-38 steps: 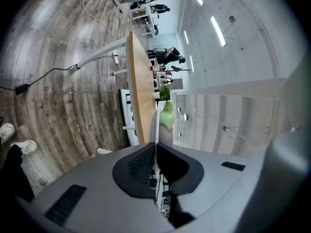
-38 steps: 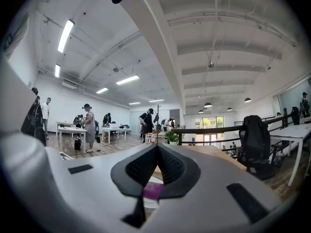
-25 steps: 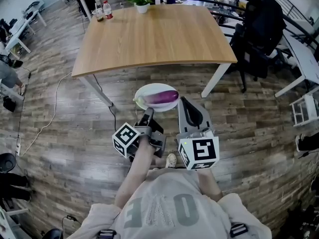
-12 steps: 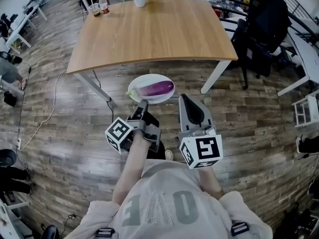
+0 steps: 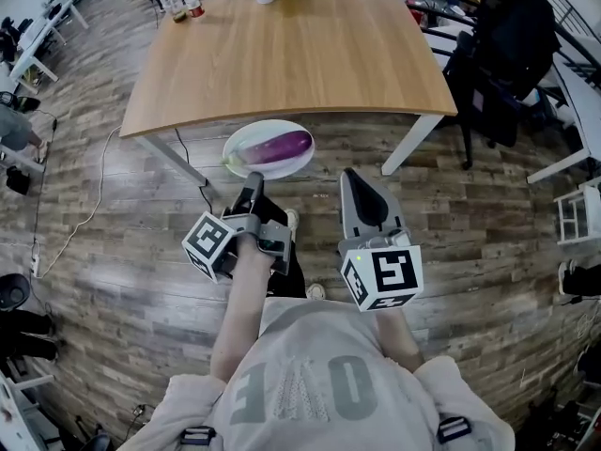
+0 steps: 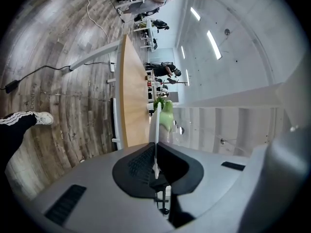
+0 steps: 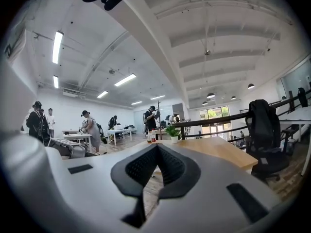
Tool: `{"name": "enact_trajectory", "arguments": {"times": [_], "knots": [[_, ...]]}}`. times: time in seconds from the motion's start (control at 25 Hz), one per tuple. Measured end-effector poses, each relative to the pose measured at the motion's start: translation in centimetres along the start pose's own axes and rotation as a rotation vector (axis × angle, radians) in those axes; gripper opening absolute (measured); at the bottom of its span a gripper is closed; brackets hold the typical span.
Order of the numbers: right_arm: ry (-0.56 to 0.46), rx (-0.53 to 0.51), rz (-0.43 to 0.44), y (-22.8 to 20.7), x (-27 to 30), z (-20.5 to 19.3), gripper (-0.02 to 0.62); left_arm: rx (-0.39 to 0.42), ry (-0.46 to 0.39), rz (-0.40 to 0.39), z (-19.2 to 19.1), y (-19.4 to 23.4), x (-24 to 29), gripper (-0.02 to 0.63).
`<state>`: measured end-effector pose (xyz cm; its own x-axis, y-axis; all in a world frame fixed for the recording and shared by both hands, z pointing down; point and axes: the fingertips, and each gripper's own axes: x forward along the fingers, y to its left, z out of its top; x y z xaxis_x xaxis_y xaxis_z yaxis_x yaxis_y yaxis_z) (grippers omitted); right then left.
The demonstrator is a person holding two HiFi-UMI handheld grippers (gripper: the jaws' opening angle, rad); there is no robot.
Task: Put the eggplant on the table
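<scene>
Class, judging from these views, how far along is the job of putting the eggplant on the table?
Done: the eggplant lies on a white plate held above the floor. In hand: the left gripper clamps the plate's rim; the right gripper holds nothing. Left: reach the table and set it down.

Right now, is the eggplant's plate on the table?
No: the left gripper holds the plate with the eggplant over the floor, short of the table.
</scene>
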<state>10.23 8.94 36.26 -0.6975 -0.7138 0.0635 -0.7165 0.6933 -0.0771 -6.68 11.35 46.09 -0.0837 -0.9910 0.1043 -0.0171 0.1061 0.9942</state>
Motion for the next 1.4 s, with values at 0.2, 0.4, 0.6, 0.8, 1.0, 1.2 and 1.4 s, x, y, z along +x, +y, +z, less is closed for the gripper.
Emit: {"name": "enact_trajectory", "arguments": {"times": [0.2,0.4,0.6,0.8,1.0,1.2,1.4], "knots": [[-0.012,-0.004,0.02,0.1,3.2,0.5,0.018,0.005,-0.007,0.009,1.5,0.5,1.4,0.02],[-0.006,0.008,0.024,-0.5,7.7,0.8,0.018,-0.002,0.007,0.024,3.0,0.6,4.7,0.02],[-0.007,0.024,0.012,-1.4,11.8,1.4,0.018,-0.005,0.022,0.016,5.0,-0.4,8.6,0.02],[-0.02,0.021,0.001,-2.3,17.7,3.3,0.018,0.006,0.042,0.0,7.9,-2.6,13.9,0.02],[-0.043,0.016,-0.022,-3.2,24.1,5.3,0.018,0.024,0.066,-0.022,11.1,-4.9,19.6,0.02],[-0.038,-0.003,-0.07,-4.2,28.8,6.2,0.018,0.044,0.102,-0.04,13.6,-6.4,25.0,0.02],[-0.039,-0.003,-0.136,-6.2,30.9,7.0,0.018,0.073,0.125,-0.054,14.5,-7.6,29.0,0.02]]}}
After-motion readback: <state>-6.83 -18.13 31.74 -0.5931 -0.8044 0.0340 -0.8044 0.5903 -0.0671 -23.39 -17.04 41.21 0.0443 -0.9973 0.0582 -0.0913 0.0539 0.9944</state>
